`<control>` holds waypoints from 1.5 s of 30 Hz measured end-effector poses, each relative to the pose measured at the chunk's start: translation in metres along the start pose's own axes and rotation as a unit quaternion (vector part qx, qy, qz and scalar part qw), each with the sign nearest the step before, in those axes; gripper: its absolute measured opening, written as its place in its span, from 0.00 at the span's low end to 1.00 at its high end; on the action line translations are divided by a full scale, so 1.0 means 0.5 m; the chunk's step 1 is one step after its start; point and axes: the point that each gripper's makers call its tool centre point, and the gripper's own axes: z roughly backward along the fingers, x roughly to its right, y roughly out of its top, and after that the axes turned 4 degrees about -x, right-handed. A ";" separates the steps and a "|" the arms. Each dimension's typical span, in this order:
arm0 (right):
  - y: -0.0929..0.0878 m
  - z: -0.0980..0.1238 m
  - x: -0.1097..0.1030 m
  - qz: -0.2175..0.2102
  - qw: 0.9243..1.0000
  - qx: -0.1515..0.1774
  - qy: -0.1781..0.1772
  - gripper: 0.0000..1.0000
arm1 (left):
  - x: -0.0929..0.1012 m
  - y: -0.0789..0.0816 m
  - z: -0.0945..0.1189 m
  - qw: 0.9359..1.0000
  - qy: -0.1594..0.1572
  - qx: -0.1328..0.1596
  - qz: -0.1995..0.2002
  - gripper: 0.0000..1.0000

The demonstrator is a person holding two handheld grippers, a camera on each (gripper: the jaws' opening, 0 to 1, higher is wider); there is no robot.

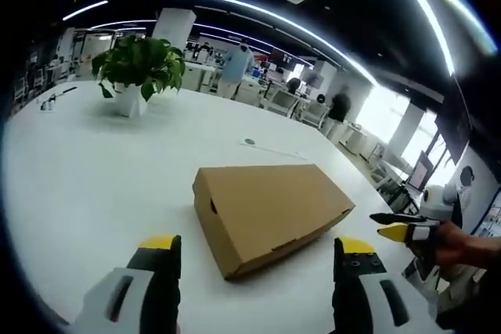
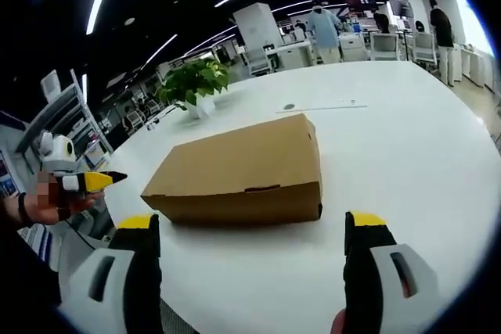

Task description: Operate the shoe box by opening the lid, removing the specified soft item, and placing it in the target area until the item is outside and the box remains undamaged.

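Brown cardboard shoe box (image 1: 270,213) sits shut at the centre of the left gripper view on a white table (image 1: 86,185), lid down. At upper left of that frame a potted plant (image 1: 139,68) stands well apart from the box. Left gripper (image 1: 258,283) rises from the bottom edge, yellow-tipped jaws spread wide either side of the box's near corner, grasping nothing and not touching the cardboard. At far right the right gripper (image 1: 403,226) enters, held in a hand (image 1: 462,246); its tips lie close together, off the table edge, nothing between them.

Right gripper view, left to right: the left gripper (image 2: 94,182) shows at the left edge, gripped by a hand (image 2: 39,207) with a wristband, tips near each other and empty. Potted plant (image 2: 196,84) upper left. Shoe box (image 2: 243,170) centre, closed, on the table (image 2: 407,154). Right gripper (image 2: 254,252) at the bottom shows jaws parted wide, short of the box's front wall.
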 end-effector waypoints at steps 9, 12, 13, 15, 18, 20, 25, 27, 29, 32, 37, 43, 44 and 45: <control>0.026 -0.048 0.014 -0.014 1.000 0.003 -0.003 0.92 | 0.014 -0.015 -0.050 1.000 -0.017 -0.023 -0.006 0.81; 0.034 -0.059 0.021 -0.019 1.000 0.004 -0.005 0.91 | 0.018 -0.014 -0.066 0.999 -0.021 -0.027 -0.007 0.81; 0.036 -0.061 0.023 -0.021 1.000 0.004 -0.006 0.91 | 0.017 -0.014 -0.071 0.999 -0.022 -0.029 -0.006 0.81; 0.043 -0.065 0.029 -0.025 1.000 0.007 -0.008 0.90 | 0.014 -0.014 -0.082 0.999 -0.023 -0.031 -0.006 0.80; 0.045 -0.073 0.036 -0.033 0.999 0.008 -0.012 0.88 | 0.012 -0.014 -0.095 0.999 -0.024 -0.033 -0.008 0.79; 0.043 -0.081 0.038 -0.040 0.999 0.006 -0.014 0.87 | 0.013 -0.014 -0.103 0.999 -0.027 -0.034 -0.011 0.79; 0.033 -0.100 0.031 -0.044 0.999 -0.004 -0.013 0.86 | 0.012 -0.021 -0.116 0.999 -0.029 -0.041 -0.016 0.78; 0.034 -0.104 0.030 -0.047 0.999 -0.004 -0.012 0.84 | 0.011 -0.023 -0.120 0.999 -0.030 -0.043 -0.013 0.78; 0.035 -0.110 0.028 -0.052 0.999 -0.003 -0.010 0.82 | 0.009 -0.025 -0.125 0.999 -0.029 -0.044 -0.012 0.77; 0.029 -0.120 0.034 -0.048 0.999 -0.011 -0.021 0.78 | 0.008 -0.028 -0.129 0.998 -0.028 -0.046 -0.016 0.76; 0.023 -0.123 0.044 -0.041 0.998 -0.021 -0.031 0.74 | 0.005 -0.032 -0.134 0.998 -0.023 -0.051 -0.025 0.74; 0.023 -0.125 0.052 -0.050 0.997 -0.018 -0.048 0.69 | -0.005 -0.032 -0.138 0.998 -0.018 -0.053 -0.024 0.70; 0.021 -0.125 0.052 -0.045 0.998 -0.020 -0.050 0.69 | -0.006 -0.033 -0.138 0.998 -0.016 -0.055 -0.028 0.70; 0.019 -0.126 0.051 -0.033 0.998 -0.026 -0.054 0.69 | -0.007 -0.034 -0.139 0.998 -0.015 -0.056 -0.030 0.69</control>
